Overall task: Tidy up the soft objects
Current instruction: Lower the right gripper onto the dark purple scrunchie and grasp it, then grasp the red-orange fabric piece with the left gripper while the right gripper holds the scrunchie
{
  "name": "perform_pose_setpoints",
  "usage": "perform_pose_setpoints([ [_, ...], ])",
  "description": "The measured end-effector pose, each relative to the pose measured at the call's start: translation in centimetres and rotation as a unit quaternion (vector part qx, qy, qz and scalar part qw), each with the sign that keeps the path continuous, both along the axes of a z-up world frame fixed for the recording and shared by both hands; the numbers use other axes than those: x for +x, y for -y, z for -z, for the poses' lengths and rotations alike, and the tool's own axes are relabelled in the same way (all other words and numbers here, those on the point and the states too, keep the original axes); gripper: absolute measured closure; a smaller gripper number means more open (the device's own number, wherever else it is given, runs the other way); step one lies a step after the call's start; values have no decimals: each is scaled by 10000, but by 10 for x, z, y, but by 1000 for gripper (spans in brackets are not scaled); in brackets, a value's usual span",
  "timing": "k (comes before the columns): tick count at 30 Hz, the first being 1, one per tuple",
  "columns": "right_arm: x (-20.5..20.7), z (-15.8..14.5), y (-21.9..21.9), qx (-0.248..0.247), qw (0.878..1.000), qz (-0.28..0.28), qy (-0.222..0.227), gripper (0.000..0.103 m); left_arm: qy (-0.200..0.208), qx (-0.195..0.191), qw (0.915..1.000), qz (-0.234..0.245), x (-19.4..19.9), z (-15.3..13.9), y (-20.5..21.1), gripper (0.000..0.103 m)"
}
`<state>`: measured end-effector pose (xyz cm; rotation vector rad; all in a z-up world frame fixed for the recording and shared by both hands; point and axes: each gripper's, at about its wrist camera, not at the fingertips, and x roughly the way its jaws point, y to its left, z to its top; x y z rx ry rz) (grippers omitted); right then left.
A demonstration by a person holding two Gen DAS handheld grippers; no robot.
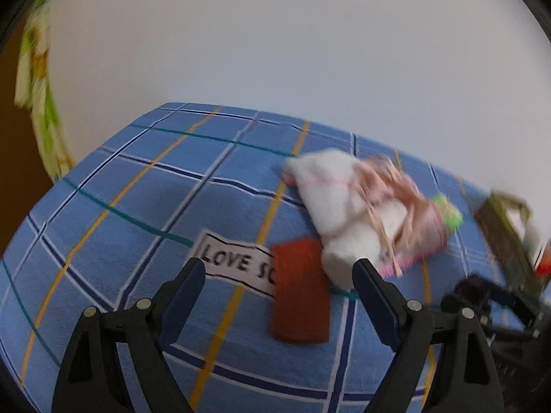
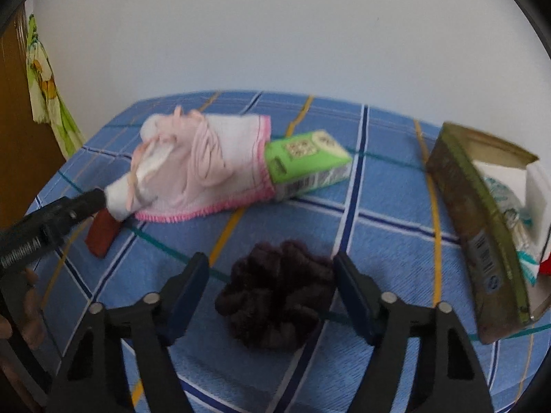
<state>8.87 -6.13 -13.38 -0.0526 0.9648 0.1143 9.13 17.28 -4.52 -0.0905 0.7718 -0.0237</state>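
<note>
The left gripper (image 1: 279,272) stands with its jaws spread wide and nothing pressed between them, tilted down over the bed; a rust-red cloth (image 1: 300,292) lies flat in the gap, and the right finger's tip sits just beside, perhaps touching, the near end of a white cloth bundle (image 1: 334,206). The right gripper (image 2: 272,275) is also unclenched: a dark purple scrunchie (image 2: 275,292) sits on the cover between its fingers, the right pad close to it or just touching it, the left pad apart from it, so no grip shows. Largest of all is the blue plaid bedcover (image 2: 385,241), with a white patch reading "LOVE S" (image 1: 234,261) near the left gripper. At the right of the bed stands an open olive-green box (image 2: 482,241), tilted, holding white and teal printed packaging and something red at its near end; what these are I cannot tell. The white bundle, edged in pink stitching and wrapped with pale pink straps, lies toward the far middle, and a bright green carton (image 2: 306,161) pokes out of its right end. From the right wrist view, the left gripper reaches in from the left, fingers (image 2: 31,296) of the person's hand visible on its handle.
</note>
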Motion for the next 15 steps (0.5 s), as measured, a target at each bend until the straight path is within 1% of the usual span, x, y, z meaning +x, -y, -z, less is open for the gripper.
perform_pose_setpoints([
  [1, 0, 1, 1, 7, 10000, 16, -28, 38, -15, 84, 9999, 76, 0, 1, 4, 14],
  [2, -2, 0, 2, 17, 10000, 1, 1, 46, -49, 130, 9998, 141, 0, 3, 7, 14],
  [3, -3, 0, 2, 10, 10000, -21, 0, 47, -129, 148, 9995, 229, 0, 5, 10, 14],
  [5, -6, 0, 4, -4, 10000, -76, 11, 54, -283, 73, 9989, 380, 1, 8, 13, 14],
  [7, -8, -1, 7, 84, 9999, -87, 24, 58, -400, 10, 9979, 507, 1, 11, 16, 14],
  [10, -14, -4, 19, 356, 9993, -45, 77, 60, -529, 6, 9977, 431, 4, 16, 14, 14],
  [13, -19, -11, 30, 507, 9984, 50, 229, 60, -531, -75, 9980, 331, 4, 16, 6, 14],
  [15, -21, -14, 34, 608, 9977, 83, 291, 60, -534, -39, 9983, 242, 3, 15, 4, 14],
])
